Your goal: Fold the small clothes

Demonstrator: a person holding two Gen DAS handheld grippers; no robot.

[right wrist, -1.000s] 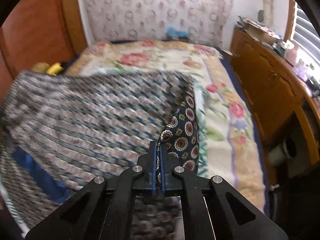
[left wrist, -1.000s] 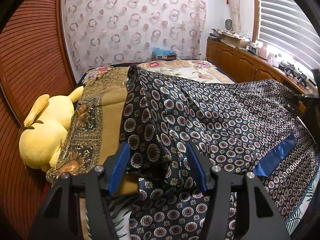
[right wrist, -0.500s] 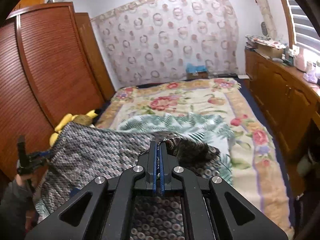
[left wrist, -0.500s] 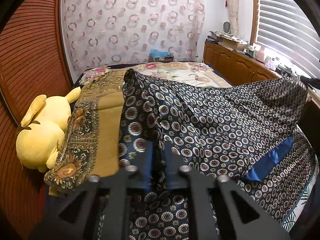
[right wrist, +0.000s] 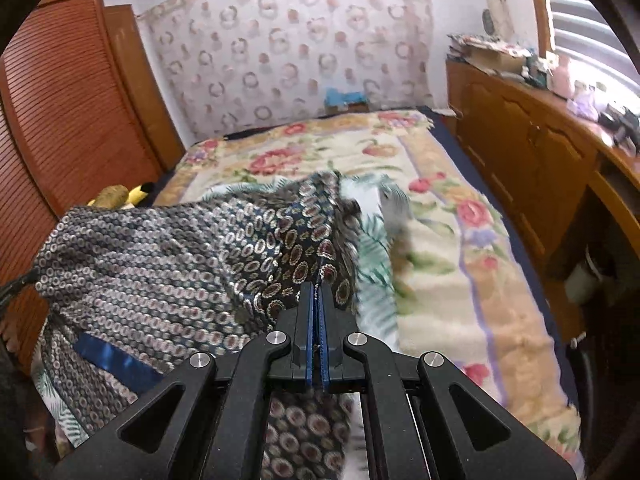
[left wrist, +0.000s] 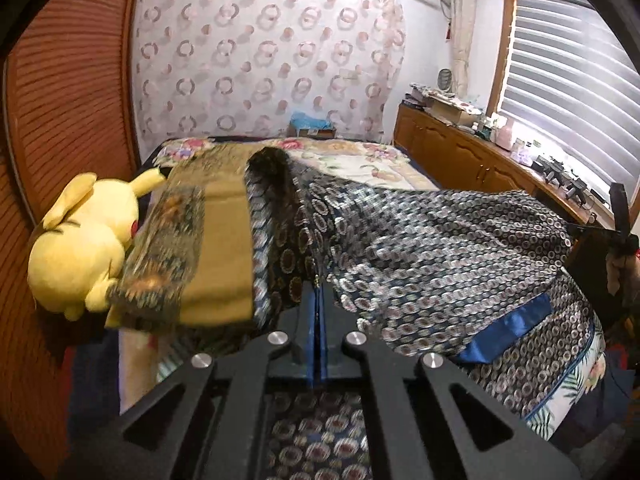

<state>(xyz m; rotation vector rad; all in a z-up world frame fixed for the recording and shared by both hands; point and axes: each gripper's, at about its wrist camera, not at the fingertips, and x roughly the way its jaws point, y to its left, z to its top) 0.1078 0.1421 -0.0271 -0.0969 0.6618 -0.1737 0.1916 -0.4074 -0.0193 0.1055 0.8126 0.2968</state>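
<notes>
A dark blue garment with a ring-and-medallion print (left wrist: 420, 248) (right wrist: 160, 264) hangs stretched above the bed between both grippers. My left gripper (left wrist: 318, 292) is shut on one edge of it, low in the left wrist view. My right gripper (right wrist: 316, 286) is shut on the opposite edge. A plain blue band (left wrist: 504, 332) (right wrist: 112, 360) runs along the garment's lower fold. At the far right of the left wrist view the right gripper (left wrist: 618, 232) shows, with the cloth pulled toward it.
A folded gold and brown patterned cloth (left wrist: 192, 256) lies beside a yellow plush toy (left wrist: 80, 240) at the bed's left. The floral bedspread (right wrist: 460, 248) lies beneath. Wooden cabinets (right wrist: 528, 148) line the right wall, a slatted wardrobe (right wrist: 60, 112) the left.
The left gripper's jaws closed on the garment's edge. Both grippers then rose and drew apart, lifting the cloth off the bed and stretching it; more of the room is in view.
</notes>
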